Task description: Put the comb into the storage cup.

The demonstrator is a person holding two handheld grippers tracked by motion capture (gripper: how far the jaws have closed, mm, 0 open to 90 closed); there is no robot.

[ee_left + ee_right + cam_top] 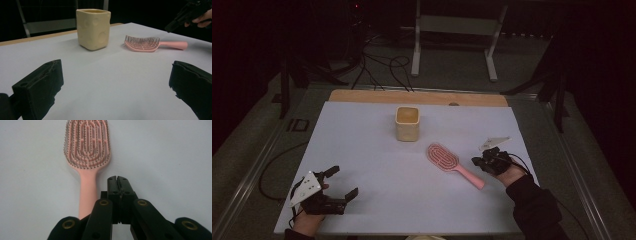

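White tabletop (372, 165), dark room

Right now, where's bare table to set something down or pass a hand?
Widest free patch: the white mat between the left gripper and the cream cup. The near edge between both hands is bare too. Tightest spot: the right side, where the pink hairbrush lies just beside the right gripper.
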